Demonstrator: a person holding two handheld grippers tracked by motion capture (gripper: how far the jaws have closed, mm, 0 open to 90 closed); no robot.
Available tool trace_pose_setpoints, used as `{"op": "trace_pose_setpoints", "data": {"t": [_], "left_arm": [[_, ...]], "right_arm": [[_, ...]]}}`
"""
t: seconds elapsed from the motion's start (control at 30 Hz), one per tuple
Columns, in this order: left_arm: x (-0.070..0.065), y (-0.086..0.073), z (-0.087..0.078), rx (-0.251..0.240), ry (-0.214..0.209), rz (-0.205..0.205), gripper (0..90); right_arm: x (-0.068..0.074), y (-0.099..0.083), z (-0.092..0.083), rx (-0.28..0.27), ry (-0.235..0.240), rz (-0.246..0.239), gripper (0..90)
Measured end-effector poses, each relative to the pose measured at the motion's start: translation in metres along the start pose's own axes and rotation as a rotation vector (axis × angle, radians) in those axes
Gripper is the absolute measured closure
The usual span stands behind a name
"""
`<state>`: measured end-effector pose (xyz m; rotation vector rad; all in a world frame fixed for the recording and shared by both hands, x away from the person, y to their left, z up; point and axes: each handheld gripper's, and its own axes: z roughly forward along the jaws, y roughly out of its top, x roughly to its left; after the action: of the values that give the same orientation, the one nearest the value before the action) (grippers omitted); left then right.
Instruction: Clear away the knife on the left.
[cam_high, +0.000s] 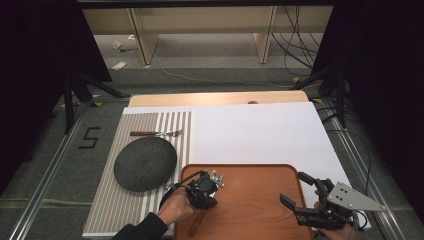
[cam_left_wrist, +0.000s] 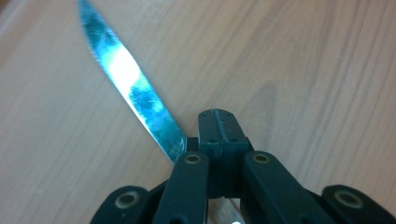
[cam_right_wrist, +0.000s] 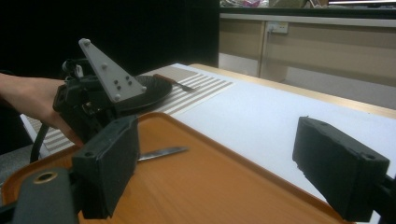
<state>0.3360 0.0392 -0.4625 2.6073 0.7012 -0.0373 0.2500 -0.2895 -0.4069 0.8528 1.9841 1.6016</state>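
Note:
A table knife lies on the orange-brown tray (cam_high: 260, 210). Its wooden handle (cam_high: 194, 226) points at the tray's near left corner, and its steel blade (cam_left_wrist: 130, 84) runs away from the jaws. A hand holds my left gripper (cam_high: 202, 197) down over the knife. Its jaws (cam_left_wrist: 219, 126) are shut together, and the blade comes out from under the left finger; whether it is pinched I cannot tell. The right gripper view has the blade (cam_right_wrist: 163, 152) just over the tray beyond the left gripper (cam_right_wrist: 93, 112). My right gripper (cam_high: 296, 190) (cam_right_wrist: 224, 163) is open with nothing in it at the tray's right edge.
A dark grey round plate (cam_high: 145, 163) (cam_right_wrist: 149, 91) sits on a striped placemat (cam_high: 130, 210), with a wooden-handled fork (cam_high: 157, 133) beyond it. A white sheet (cam_high: 250, 130) covers the table behind the tray. Tripod legs and cables stand on the floor past the table.

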Motion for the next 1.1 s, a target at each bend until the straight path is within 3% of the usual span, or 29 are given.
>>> {"op": "trace_pose_setpoints", "data": {"t": [0.33,0.47,0.5,1.1], "left_arm": [[0.007,-0.006,-0.004,0.009,0.012,-0.025,89.6],[0.007,-0.009,-0.006,0.019,0.001,-0.026,89.6],[0.008,-0.010,-0.006,0.012,-0.009,-0.010,89.6],[0.018,-0.030,-0.018,0.079,-0.046,-0.042,89.6]], "right_arm": [[0.000,0.000,0.000,0.000,0.000,0.000,15.9],[0.000,0.000,0.000,-0.004,-0.001,0.000,15.9],[0.000,0.000,0.000,-0.004,-0.001,0.002,15.9],[0.000,0.000,0.000,0.000,-0.002,-0.002,15.9]]}}
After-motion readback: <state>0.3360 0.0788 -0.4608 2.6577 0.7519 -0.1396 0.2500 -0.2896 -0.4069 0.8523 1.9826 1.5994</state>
